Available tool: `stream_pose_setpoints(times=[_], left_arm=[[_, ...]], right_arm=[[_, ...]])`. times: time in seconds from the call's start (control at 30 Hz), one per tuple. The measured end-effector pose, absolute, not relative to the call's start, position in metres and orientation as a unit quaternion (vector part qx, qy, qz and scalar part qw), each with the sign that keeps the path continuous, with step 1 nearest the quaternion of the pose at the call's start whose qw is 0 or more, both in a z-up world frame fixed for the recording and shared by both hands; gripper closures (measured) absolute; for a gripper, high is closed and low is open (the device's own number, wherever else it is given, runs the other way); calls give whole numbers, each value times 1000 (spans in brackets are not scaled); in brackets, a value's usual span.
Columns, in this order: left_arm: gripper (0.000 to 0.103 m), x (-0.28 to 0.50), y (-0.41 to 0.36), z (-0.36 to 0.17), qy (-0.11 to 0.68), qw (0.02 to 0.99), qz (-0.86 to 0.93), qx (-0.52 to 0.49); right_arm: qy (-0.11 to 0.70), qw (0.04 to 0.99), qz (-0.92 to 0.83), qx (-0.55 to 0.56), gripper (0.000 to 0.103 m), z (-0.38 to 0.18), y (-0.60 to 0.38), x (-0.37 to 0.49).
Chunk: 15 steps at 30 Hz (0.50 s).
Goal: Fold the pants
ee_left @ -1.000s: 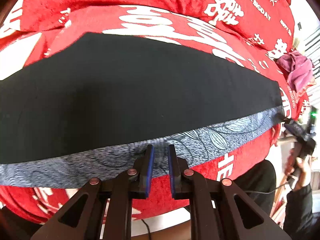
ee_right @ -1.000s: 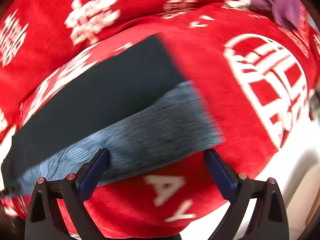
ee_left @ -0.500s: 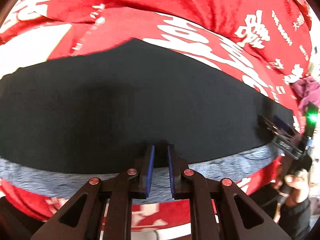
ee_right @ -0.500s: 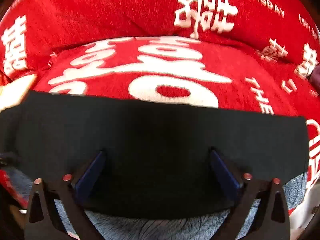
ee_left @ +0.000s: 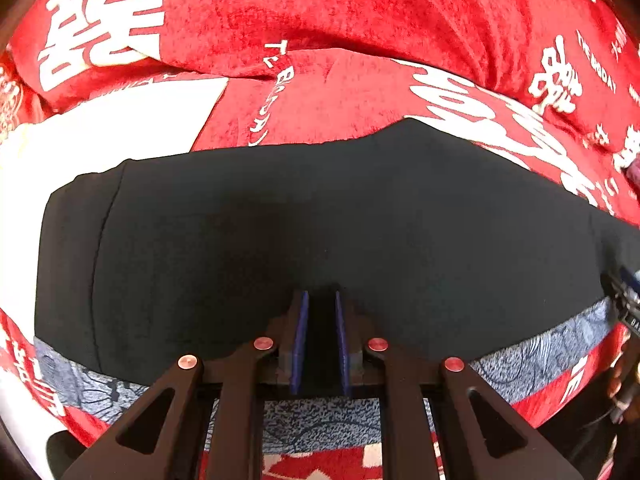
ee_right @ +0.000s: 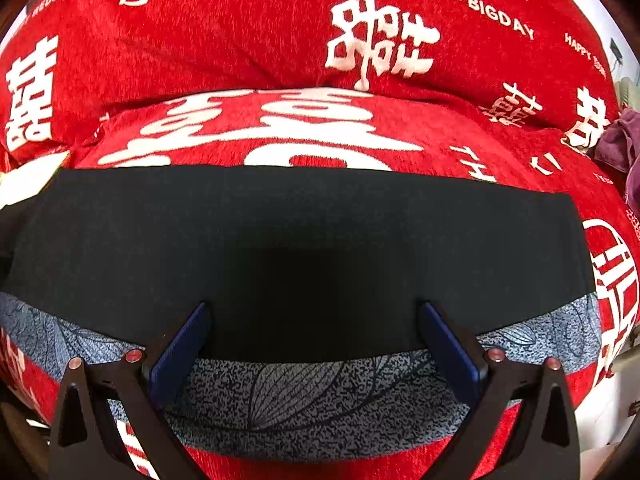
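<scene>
The black pants (ee_left: 280,240) lie flat as a long band across a red blanket, on a grey leaf-patterned cloth (ee_left: 540,360). In the left wrist view my left gripper (ee_left: 320,300) hovers over the pants' near edge, its blue pads close together with a narrow gap and nothing visibly pinched between them. In the right wrist view the pants (ee_right: 300,240) fill the middle and the grey cloth (ee_right: 300,396) shows below them. My right gripper (ee_right: 312,312) is wide open over the pants' near edge, empty.
A red blanket with white characters (ee_right: 280,40) covers the surface and bunches up behind the pants. A purple cloth (ee_right: 622,144) lies at the far right. A white patch (ee_left: 100,120) shows at the left. The right gripper shows at the edge of the left wrist view (ee_left: 624,296).
Both grippers have moved forward over the pants, from the grey cloth's edge onto the black fabric. The left view has swung left, and the right view has swung from the pants' end to face them squarely.
</scene>
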<state>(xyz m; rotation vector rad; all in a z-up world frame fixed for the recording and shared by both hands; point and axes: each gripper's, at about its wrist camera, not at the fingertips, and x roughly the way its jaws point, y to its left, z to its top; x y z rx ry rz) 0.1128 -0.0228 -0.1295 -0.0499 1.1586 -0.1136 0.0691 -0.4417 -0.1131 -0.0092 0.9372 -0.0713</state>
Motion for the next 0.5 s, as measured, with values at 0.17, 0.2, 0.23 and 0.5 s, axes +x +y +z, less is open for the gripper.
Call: stream_pose_setpoints(times=[0.17,0.2,0.23,0.5], left_arm=[[37,103,-13,-123,535,844,-19,-33],[3,105,-6,-140,557,830,32,-8],[0,108,1,-154,581,813,30,-25],[0,102,34,-142,545,835,5,-74]], right_arm=[[435,900,-29,-11,0,-114,-441,65],[433,901,-29,-11,0,-114,-441,65],[432,901,-29,-11,0,-114,-441,65],[426,904,-31,-13,0,-116,-441,64]])
